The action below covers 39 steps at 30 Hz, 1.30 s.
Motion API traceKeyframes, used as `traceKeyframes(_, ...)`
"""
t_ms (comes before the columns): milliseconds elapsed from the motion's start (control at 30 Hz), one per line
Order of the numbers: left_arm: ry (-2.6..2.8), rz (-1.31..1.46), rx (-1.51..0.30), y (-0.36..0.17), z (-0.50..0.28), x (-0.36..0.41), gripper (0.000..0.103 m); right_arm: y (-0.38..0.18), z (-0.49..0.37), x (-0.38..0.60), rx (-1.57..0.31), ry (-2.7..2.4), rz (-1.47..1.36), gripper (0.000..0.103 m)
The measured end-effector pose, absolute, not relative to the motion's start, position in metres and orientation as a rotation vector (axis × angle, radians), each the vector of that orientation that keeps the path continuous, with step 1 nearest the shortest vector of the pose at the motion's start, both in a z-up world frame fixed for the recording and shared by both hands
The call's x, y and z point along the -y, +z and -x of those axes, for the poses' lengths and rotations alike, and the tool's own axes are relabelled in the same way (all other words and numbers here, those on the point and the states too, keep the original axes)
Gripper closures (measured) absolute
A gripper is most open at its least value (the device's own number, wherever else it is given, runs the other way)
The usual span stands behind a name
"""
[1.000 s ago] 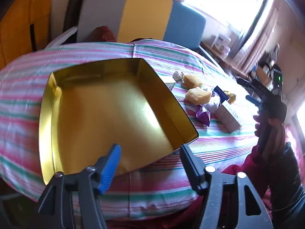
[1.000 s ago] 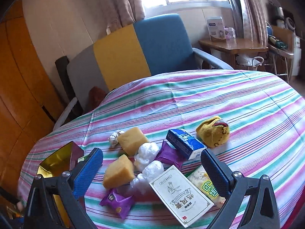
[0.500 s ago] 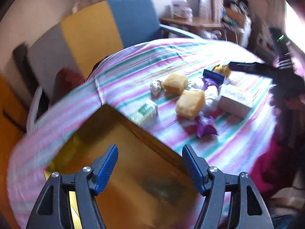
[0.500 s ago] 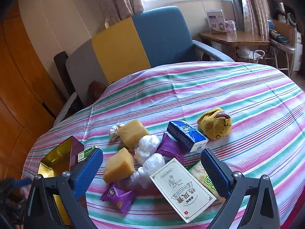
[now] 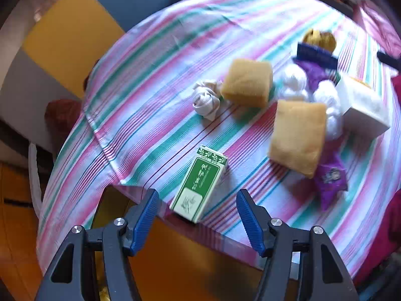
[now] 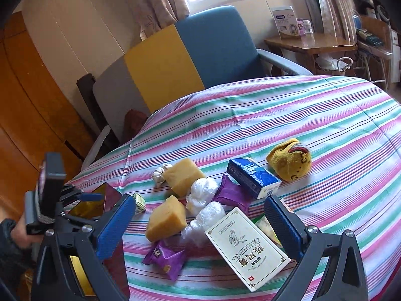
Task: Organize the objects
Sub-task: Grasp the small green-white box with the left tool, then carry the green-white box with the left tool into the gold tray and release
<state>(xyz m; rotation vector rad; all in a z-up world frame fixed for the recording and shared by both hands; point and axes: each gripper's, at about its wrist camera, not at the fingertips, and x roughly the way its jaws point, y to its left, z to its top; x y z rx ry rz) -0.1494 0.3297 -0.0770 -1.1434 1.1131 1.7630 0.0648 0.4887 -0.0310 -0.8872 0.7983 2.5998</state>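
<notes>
A small green box [image 5: 200, 183] lies on the striped tablecloth [image 5: 155, 115] just beyond the rim of an open gold tin [image 5: 175, 263]. My left gripper [image 5: 196, 215] points down at it. Its jaws are closing, the box's near end lies between them, and the pads do not touch it. In the right wrist view the left gripper [image 6: 90, 197] hangs over the gold tin [image 6: 85, 205], beside the green box [image 6: 139, 202]. My right gripper [image 6: 200, 225] stands open and empty above a white printed box [image 6: 246, 245].
Two yellow sponges [image 6: 184, 179] [image 6: 166, 218], white plastic bundles [image 6: 203, 189], purple packets [image 6: 165, 257], a blue tissue pack [image 6: 253, 176], a yellow knitted pouch [image 6: 289, 163] and a knotted white cloth [image 5: 206, 99] crowd the table's middle. A padded chair [image 6: 175, 60] stands behind.
My left gripper swung from over the gold tin's inside to the green box beyond its rim, rolling as it went, and its jaws narrowed a little. The right gripper stayed still.
</notes>
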Motion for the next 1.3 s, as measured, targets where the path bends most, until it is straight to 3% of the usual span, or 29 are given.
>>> traceKeyframes(200, 1.71, 1.162, -1.177, -0.098, 0.161, -0.346, 0.041, -0.032, -0.066, -0.492, -0.828, 2.602, 0.888, 0.0)
traceKeyframes(233, 1.709, 1.174, -1.181, -0.104, 0.162, -0.347, 0.046, -0.032, -0.065, -0.492, -0.828, 2.601, 0.892, 0.0)
traceKeyframes(267, 1.708, 1.191, -1.184, -0.108, 0.163, -0.347, 0.065, -0.032, -0.064, -0.491, -0.825, 2.6, 0.895, 0.0)
traceKeyframes(333, 1.716, 1.184, -1.142, -0.112, 0.16, -0.344, 0.072, -0.032, -0.064, -0.491, -0.811, 2.596, 0.899, 0.0)
traceKeyframes(433, 1.769, 1.146, -1.05, -0.1, 0.149, -0.332, 0.072, -0.029, -0.065, -0.488, -0.779, 2.615, 0.885, 0.003)
traceKeyframes(500, 1.801, 1.121, -0.961, -0.087, 0.14, -0.32, 0.072, -0.03, -0.06, -0.482, -0.753, 2.641, 0.916, 0.02)
traceKeyframes(633, 1.86, 1.092, -0.773, -0.059, 0.123, -0.293, 0.072, -0.031, -0.047, -0.458, -0.645, 2.742, 1.027, 0.036)
traceKeyframes(833, 1.894, 1.081, -0.555, -0.02, 0.092, -0.263, 0.072, -0.053, -0.024, -0.405, -0.395, 2.861, 1.354, 0.036)
traceKeyframes(1000, 1.886, 1.112, -0.419, -0.011, 0.066, -0.224, 0.072, -0.081, -0.012, -0.385, -0.249, 2.803, 1.555, 0.027)
traceKeyframes(1300, 1.944, 1.212, -0.215, -0.028, 0.049, -0.148, 0.072, -0.101, -0.005, -0.376, -0.022, 2.729, 1.629, 0.028)
